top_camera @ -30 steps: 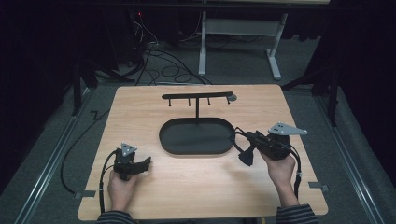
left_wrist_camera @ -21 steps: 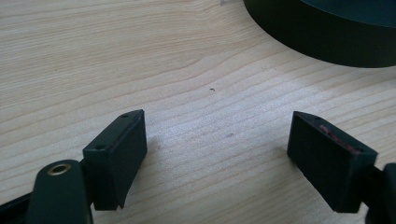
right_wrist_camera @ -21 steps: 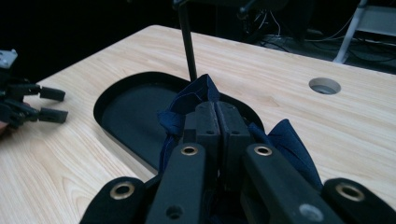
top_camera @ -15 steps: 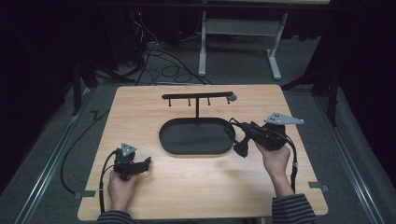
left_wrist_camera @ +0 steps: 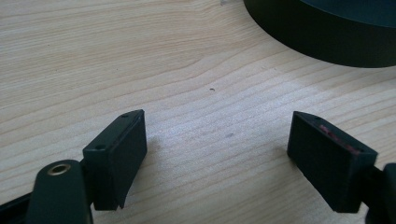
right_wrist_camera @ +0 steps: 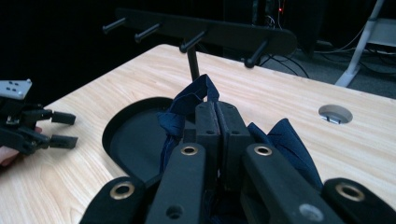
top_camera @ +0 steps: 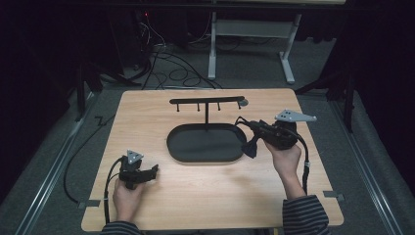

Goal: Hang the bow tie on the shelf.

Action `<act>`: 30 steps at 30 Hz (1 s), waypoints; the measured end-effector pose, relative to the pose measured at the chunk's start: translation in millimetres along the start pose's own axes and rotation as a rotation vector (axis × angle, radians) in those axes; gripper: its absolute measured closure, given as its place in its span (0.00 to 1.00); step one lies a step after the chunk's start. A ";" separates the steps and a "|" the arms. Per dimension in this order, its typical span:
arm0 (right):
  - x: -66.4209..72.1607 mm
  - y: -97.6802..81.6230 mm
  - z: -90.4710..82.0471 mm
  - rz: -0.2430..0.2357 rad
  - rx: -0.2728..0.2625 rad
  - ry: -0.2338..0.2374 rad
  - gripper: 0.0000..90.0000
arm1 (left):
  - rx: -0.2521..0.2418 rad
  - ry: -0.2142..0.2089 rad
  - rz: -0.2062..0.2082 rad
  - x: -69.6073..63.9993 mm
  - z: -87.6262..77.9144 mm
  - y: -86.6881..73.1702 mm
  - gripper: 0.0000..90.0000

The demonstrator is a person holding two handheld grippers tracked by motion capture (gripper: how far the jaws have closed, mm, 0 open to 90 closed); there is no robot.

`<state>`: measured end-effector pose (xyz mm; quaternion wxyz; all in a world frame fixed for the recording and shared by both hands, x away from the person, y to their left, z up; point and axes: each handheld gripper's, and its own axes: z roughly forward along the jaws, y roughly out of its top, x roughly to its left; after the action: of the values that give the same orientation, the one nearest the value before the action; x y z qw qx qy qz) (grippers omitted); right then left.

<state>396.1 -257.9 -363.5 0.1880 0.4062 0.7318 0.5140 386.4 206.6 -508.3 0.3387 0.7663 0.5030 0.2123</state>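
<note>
The right gripper [top_camera: 248, 131], jaws pinched on a dark blue cloth [top_camera: 250, 146], has been carried forward to the black oval tray's [top_camera: 205, 157] right end. The left gripper [top_camera: 152, 171] remains spread on the wooden table [top_camera: 195, 196].

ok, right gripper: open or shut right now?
Shut. The right gripper has its jaws pressed together on a dark blue cloth, which bunches out on both sides, above the black tray.
</note>
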 end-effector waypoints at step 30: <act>-11.6 36.4 29.4 0.002 -0.021 -0.087 1.00 | 0.000 0.002 0.002 -0.3 0.1 0.0 0.22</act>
<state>438.0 -244.3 -344.0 0.2232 0.4268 0.7170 0.5039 386.4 206.2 -508.4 0.3381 0.7666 0.5024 0.2136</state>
